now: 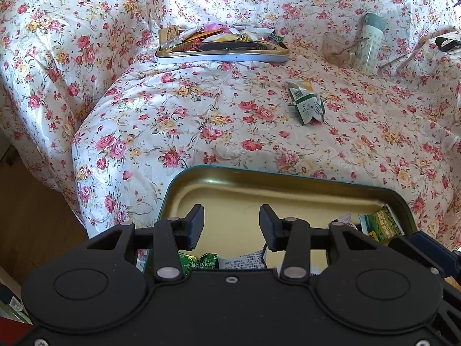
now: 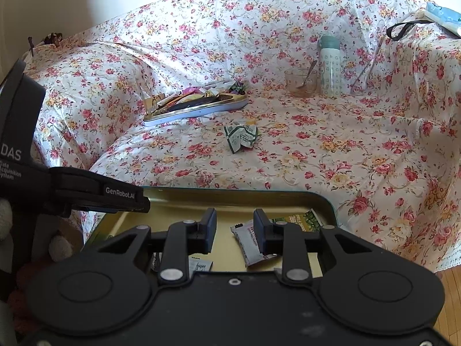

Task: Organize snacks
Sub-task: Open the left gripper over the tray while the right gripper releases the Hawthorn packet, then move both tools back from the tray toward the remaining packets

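- Snacks lying in three places: a heap in the far tin lid [image 1: 222, 54] at centre-left on the floral cloth [image 1: 201, 121], one loose green-and-white packet [image 1: 306, 102] mid-cloth right of it, and several wrappers in the near gold tray [image 1: 259, 190] under both tools.
- Far left: only draped cloth over a rounded arm; nothing there to collect.
- Left gripper [image 1: 232, 226] angled steeply down over the near tray's left half, jaws apart with bare tray floor between them, nothing held; a green Meltykiss wrapper [image 1: 198, 262] just under its left finger.
- Right gripper [image 2: 234, 230] tilted down less steeply over the tray's right half, jaws apart by a narrower gap, nothing clamped; a white bar wrapper [image 2: 249, 242] lying partly behind its right finger.
- Likely step in hand: letting go over the tray, then fetching the loose packet.
- Best done by lifting clear of the tray rim first, then coming down on the packet's raised crumpled edge, pinching foil alone, not cloth.
- Far right: glass cup with spoon [image 2: 301, 82] beside an upright mint bottle [image 2: 330, 66], well clear of the packet; worth keeping the reach low and short of them.
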### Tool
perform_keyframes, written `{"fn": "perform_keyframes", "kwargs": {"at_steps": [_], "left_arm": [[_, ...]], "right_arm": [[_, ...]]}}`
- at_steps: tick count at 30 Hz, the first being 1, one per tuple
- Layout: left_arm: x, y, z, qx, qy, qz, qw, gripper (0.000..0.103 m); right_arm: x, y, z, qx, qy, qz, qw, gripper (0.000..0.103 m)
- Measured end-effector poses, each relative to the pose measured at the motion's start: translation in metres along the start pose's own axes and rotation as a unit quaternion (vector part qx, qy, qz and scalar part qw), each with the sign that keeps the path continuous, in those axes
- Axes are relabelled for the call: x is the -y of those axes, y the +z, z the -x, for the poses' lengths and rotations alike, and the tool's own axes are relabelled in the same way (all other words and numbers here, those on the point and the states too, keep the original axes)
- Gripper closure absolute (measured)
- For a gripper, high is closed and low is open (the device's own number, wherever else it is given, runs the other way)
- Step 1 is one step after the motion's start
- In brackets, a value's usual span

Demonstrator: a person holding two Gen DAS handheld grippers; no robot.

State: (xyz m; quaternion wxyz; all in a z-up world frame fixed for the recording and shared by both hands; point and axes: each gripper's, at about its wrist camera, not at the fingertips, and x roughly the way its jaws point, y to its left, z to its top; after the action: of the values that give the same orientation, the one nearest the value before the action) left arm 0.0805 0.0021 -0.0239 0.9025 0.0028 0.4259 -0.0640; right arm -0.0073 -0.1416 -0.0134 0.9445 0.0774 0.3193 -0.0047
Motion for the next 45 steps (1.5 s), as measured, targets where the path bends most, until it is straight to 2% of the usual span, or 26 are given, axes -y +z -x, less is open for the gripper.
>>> {"fn": "perform_keyframes", "kwargs": {"at_steps": [13, 20, 25, 29, 35, 41, 45], "left_arm": [[0.0, -0.001, -0.01, -0.043, 0.018, 0.0, 0.9989, 0.052], [-0.004, 0.004, -0.017, -0.078, -0.019, 0.008, 0.9967, 0.052], [-0.004, 0.009, -0.018, -0.091, -0.017, 0.001, 0.9957, 0.052], [-0.004, 0.012, -0.026, -0.126, -0.028, -0.012, 0.9916, 0.052], [0.004, 0.023, -0.033, -0.175, -0.039, -0.035, 0.9833, 0.052], [0.016, 0.042, -0.038, -0.208, -0.043, -0.06, 0.9753, 0.052], [0.019, 0.06, -0.039, -0.204, -0.045, -0.06, 0.9761, 0.052]], "right_arm": [[0.003, -0.001, -0.009, -0.038, -0.008, -0.008, 0.999, 0.072], [0.003, 0.005, -0.025, -0.102, 0.009, -0.013, 0.995, 0.072], [0.005, 0.013, -0.035, -0.144, 0.032, -0.018, 0.989, 0.07], [0.009, 0.02, -0.046, -0.19, 0.06, -0.024, 0.98, 0.069], [0.021, 0.045, -0.058, -0.236, 0.073, -0.046, 0.968, 0.069], [0.026, 0.069, -0.073, -0.267, 0.059, -0.036, 0.961, 0.069], [0.025, 0.082, -0.082, -0.273, 0.04, -0.012, 0.961, 0.068]]}}
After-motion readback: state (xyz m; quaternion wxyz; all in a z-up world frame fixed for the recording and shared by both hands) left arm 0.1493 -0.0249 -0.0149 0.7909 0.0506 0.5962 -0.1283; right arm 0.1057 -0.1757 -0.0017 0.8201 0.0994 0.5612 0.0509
